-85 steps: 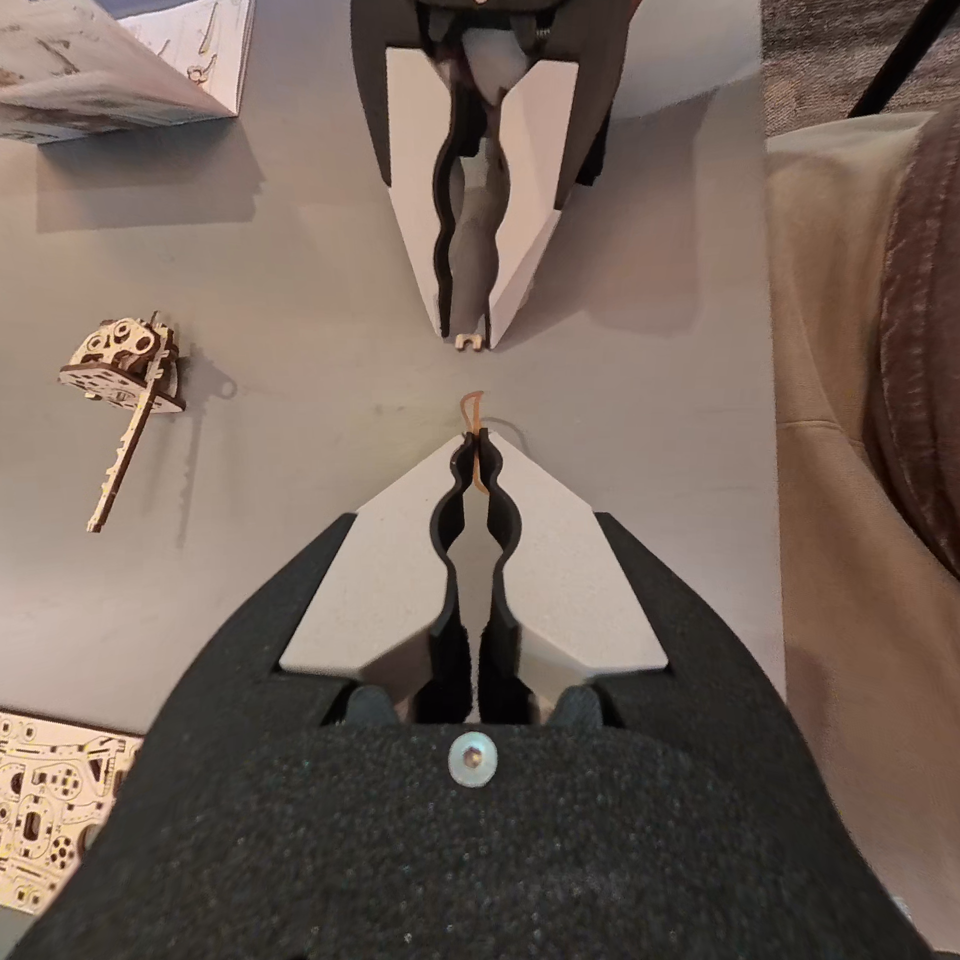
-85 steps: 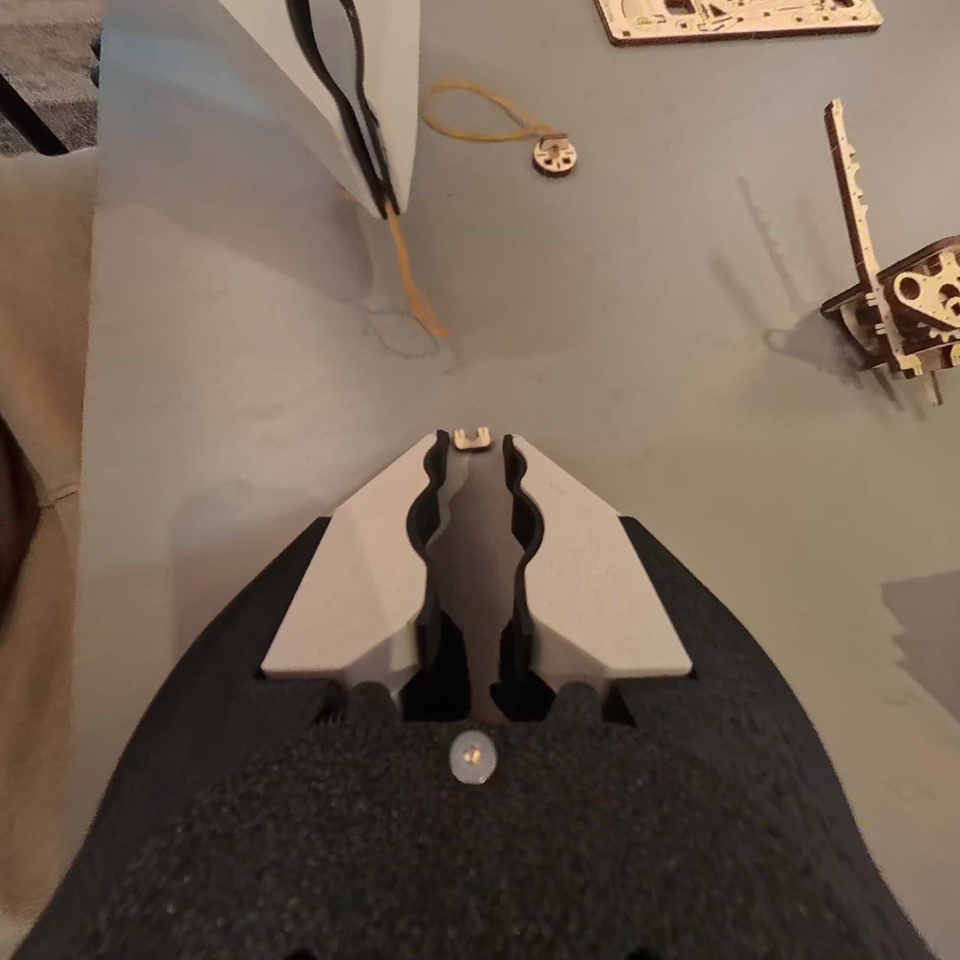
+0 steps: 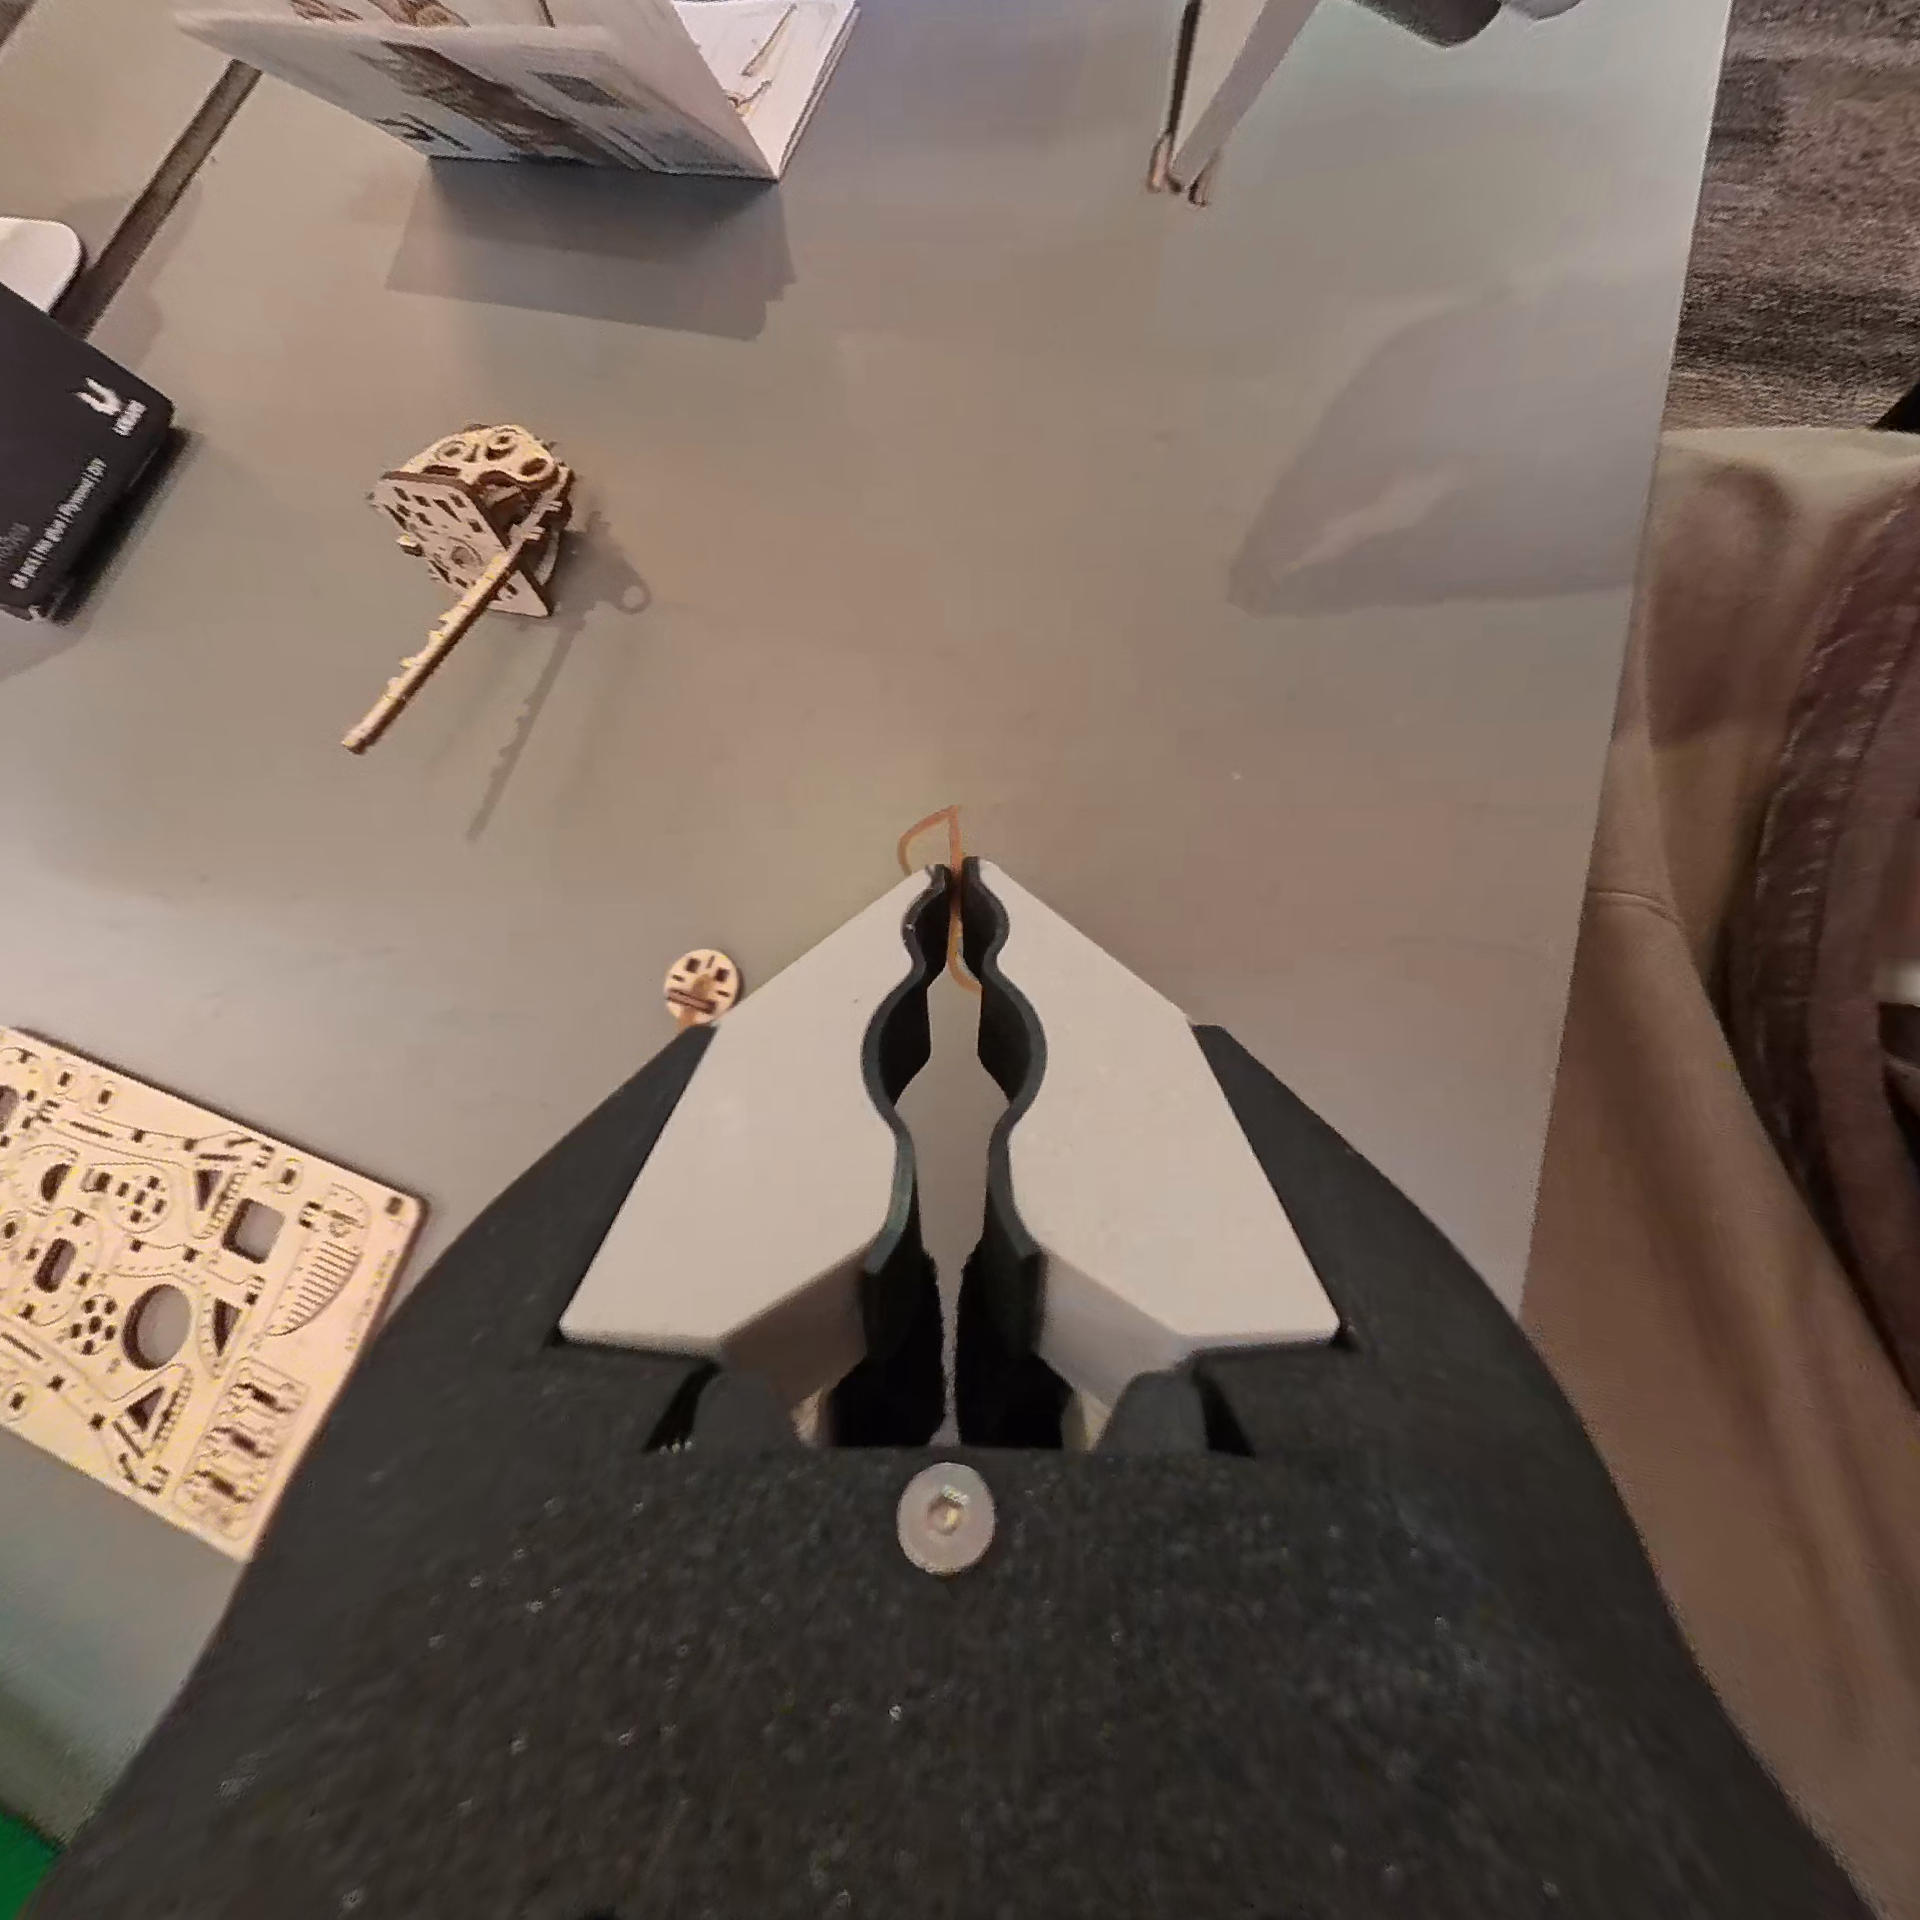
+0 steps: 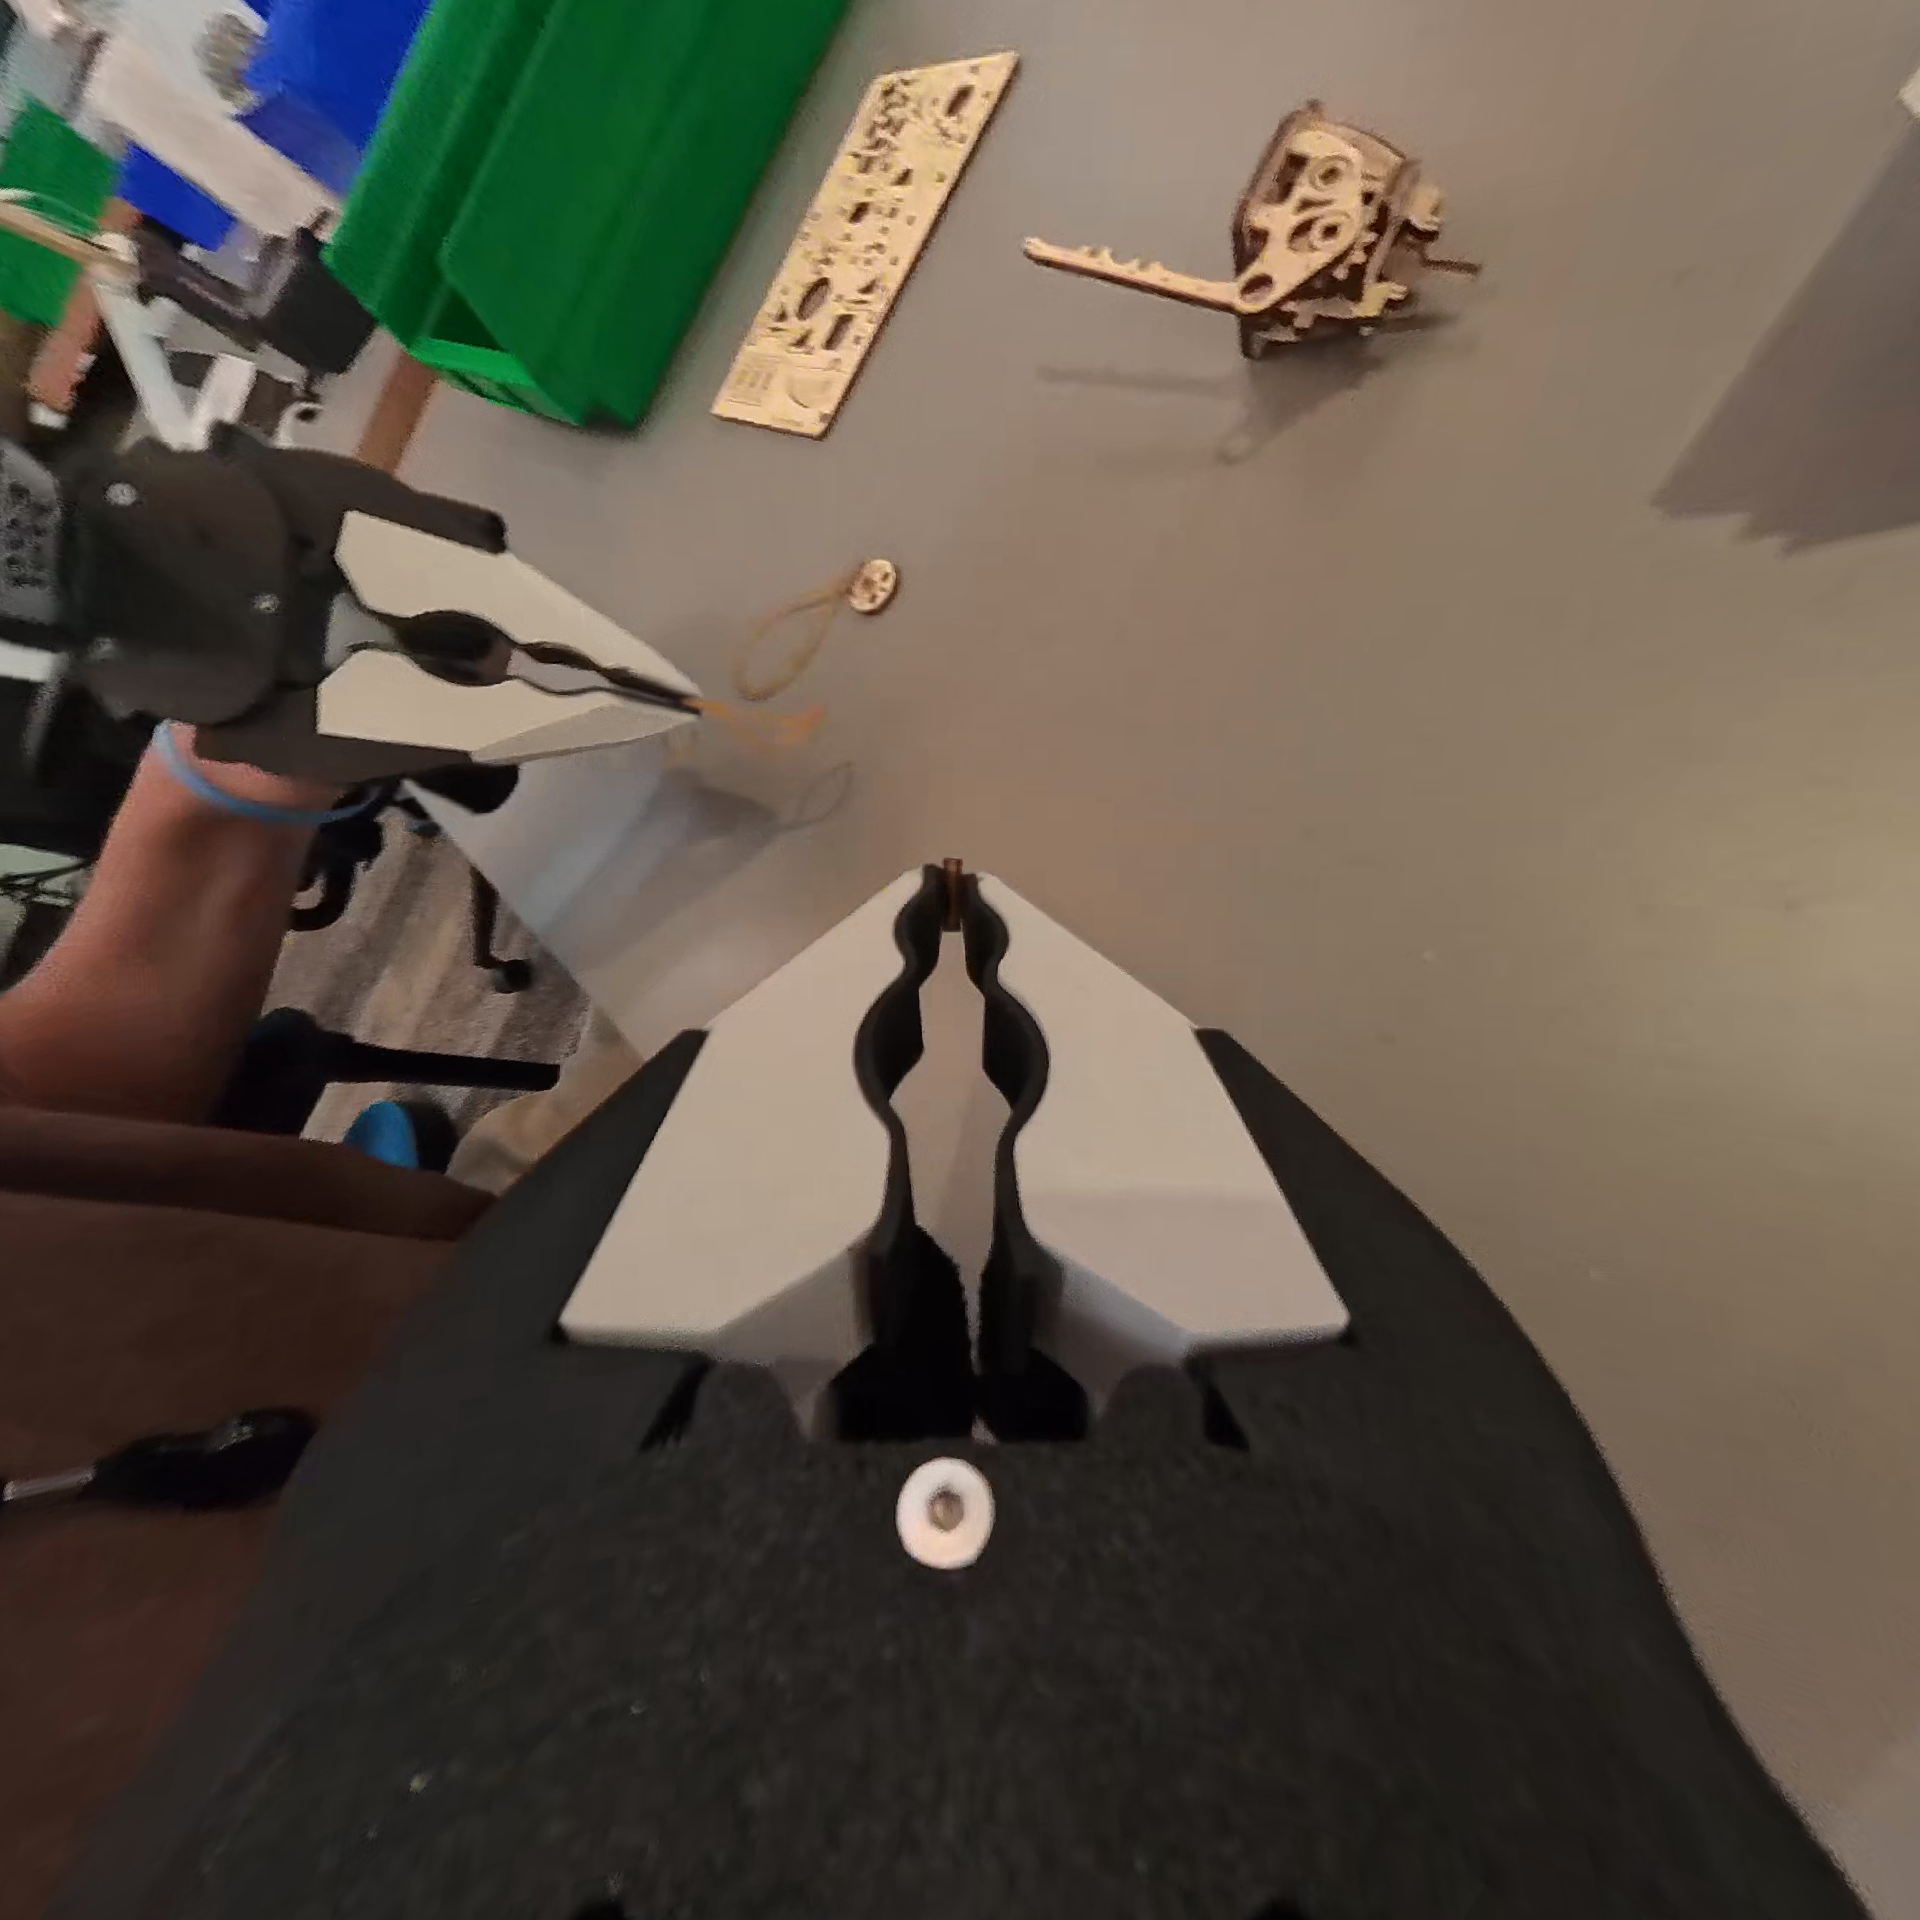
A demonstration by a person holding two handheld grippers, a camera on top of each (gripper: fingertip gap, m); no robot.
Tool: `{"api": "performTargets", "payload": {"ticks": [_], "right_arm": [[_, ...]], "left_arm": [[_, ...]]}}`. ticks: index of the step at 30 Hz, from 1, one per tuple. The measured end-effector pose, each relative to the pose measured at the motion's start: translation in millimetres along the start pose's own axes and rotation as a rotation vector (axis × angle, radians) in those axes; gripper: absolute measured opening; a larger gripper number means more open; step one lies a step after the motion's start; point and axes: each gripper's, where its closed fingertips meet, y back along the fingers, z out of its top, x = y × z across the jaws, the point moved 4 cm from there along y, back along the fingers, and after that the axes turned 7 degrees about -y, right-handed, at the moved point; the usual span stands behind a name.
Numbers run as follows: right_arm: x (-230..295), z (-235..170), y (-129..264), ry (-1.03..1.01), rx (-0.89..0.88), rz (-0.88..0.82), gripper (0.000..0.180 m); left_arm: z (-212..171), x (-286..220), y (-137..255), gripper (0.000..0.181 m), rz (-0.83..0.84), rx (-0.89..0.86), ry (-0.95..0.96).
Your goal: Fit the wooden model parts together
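My left gripper (image 3: 954, 871) is shut on an orange rubber band (image 3: 935, 831) and holds it above the grey table (image 3: 1039, 520); it also shows in the right wrist view (image 4: 686, 707) at the left, with the band (image 4: 774, 722) hanging from its tips. My right gripper (image 4: 951, 878) is shut on a small wooden clip (image 4: 951, 868), seen edge-on; its fingers (image 3: 1210, 125) show at the top of the left wrist view. A part-built wooden model with a toothed bar (image 3: 478, 530) (image 4: 1320, 249) lies on the table. A small wooden wheel (image 3: 704, 982) (image 4: 873, 585) lies beside a second rubber band (image 4: 779, 644).
A wooden parts sheet (image 3: 156, 1247) (image 4: 873, 239) lies at the table's left. A folded instruction booklet (image 3: 582, 83) and a black box (image 3: 62, 488) sit at the far side. Green bins (image 4: 561, 187) stand past the table edge. A person's clothing (image 3: 1766, 1039) borders the right edge. The left gripper's tips are roughly 15 centimeters from the right gripper's. From my left tips it is roughly 9 centimeters to the small wooden wheel (image 3: 704, 982); from my right, 20 centimeters. Look for it in the right wrist view (image 4: 872, 587) too.
Both grippers have drawn apart and lifted away from each other. The right gripper has turned, so its wooden clip now shows edge-on. The left still holds the rubber band.
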Motion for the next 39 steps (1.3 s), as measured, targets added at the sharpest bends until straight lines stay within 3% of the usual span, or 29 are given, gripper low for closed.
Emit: {"api": "performTargets", "payload": {"ticks": [5,12,18,26,34,39], "right_arm": [[-1,4,-3,0.119,0.038,0.060,0.002],[9,25,-33,0.669,0.046,0.089,0.003],[22,44,-77,0.437,0.104,0.106,0.003],[35,40,-139,-0.100,0.103,0.221,0.003],[37,32,-171,-0.327,0.156,0.199,0.003],[35,31,-184,-0.333,0.150,0.136,0.003]], "left_arm": [[4,15,2,0.000,-0.015,-0.005,-0.004],[-5,37,-9,0.000,-0.046,0.076,-0.067],[-27,56,-26,0.000,-0.114,0.175,-0.151],[-43,71,-29,0.000,-0.182,0.241,-0.242],[-54,67,-34,0.000,-0.198,0.228,-0.264],[-54,72,-34,0.000,-0.173,0.216,-0.250]]}}
